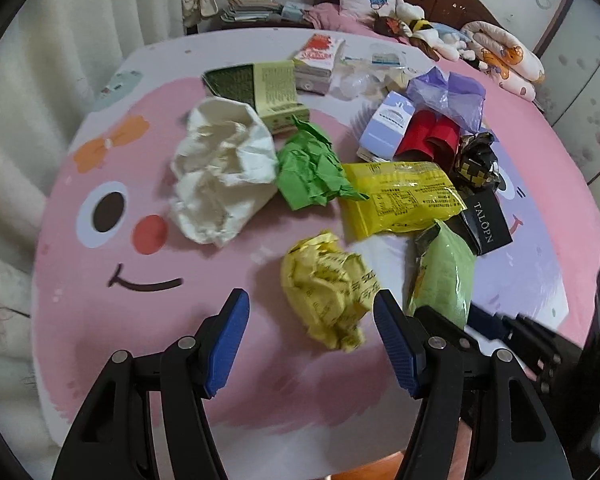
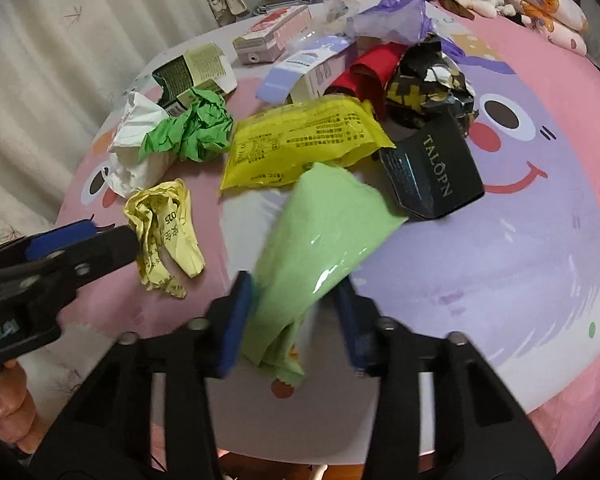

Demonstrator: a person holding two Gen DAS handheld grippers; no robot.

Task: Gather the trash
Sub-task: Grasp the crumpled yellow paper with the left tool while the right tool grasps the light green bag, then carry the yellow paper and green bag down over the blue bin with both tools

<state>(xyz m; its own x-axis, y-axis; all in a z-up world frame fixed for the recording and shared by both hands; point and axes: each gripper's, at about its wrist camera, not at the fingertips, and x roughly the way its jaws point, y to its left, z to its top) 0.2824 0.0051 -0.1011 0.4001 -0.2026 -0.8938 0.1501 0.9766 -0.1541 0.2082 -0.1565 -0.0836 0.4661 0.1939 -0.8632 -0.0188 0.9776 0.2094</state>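
While trash lies heaped on the round table [image 1: 100, 320], the right gripper [image 2: 296, 300] pinches the pale green pouch [image 2: 324, 232] just beside the black TALOPN box [image 2: 432, 172]. The left gripper [image 1: 312, 320] stands apart around a crumpled yellow paper [image 1: 328, 288], seemingly not yet pressing. No bin is visible.

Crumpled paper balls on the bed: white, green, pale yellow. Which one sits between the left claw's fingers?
The pale yellow crumpled paper ball with black print. It lies between the left claw fingers; the white and green balls lie farther up the bed.
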